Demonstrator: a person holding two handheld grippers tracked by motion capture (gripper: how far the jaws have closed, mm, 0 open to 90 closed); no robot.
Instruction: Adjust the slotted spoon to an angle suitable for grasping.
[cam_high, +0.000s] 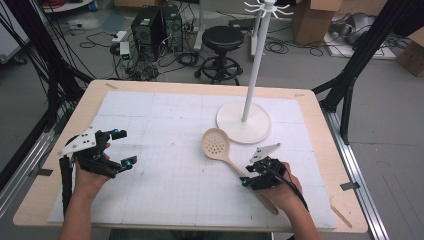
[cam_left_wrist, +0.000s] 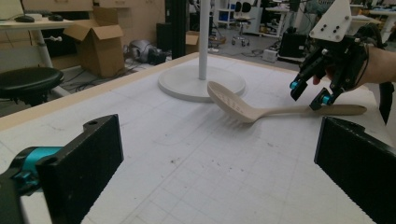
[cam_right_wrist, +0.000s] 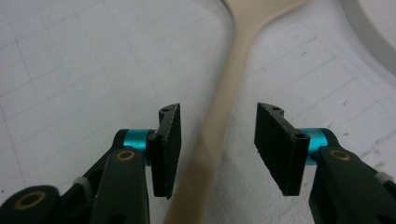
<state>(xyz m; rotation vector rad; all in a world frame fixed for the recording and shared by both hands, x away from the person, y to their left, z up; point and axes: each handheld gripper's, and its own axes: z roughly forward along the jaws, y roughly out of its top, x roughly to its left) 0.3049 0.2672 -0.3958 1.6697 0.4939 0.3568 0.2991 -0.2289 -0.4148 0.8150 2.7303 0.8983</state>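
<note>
High view: a beige slotted spoon (cam_high: 227, 157) lies flat on the white gridded mat of the counter (cam_high: 55, 165), bowl toward the white stand (cam_high: 243, 122) and just short of its round base, handle running back toward the person's right hand. The lie suits a pickup by the handle, probably for hanging on the stand's hooks. The right tool (cam_high: 248, 176) sits over the handle's rear half; the left tool (cam_high: 125, 148) rests well apart at the left of the mat, jaws spread, holding nothing. Left gripper view: its own two black jaws stand wide with bare mat between them; across the counter the spoon (cam_left_wrist: 243, 109) rests on its bowl, and the right tool (cam_left_wrist: 310, 92) comes down on the handle from above. Right gripper view: the right tool (cam_right_wrist: 218, 147) straddles the spoon handle (cam_right_wrist: 219, 126), jaws partly closed. A gap shows on each side of the handle, so the pads (cam_right_wrist: 168, 149) do not yet press it; no grip is made.
</note>
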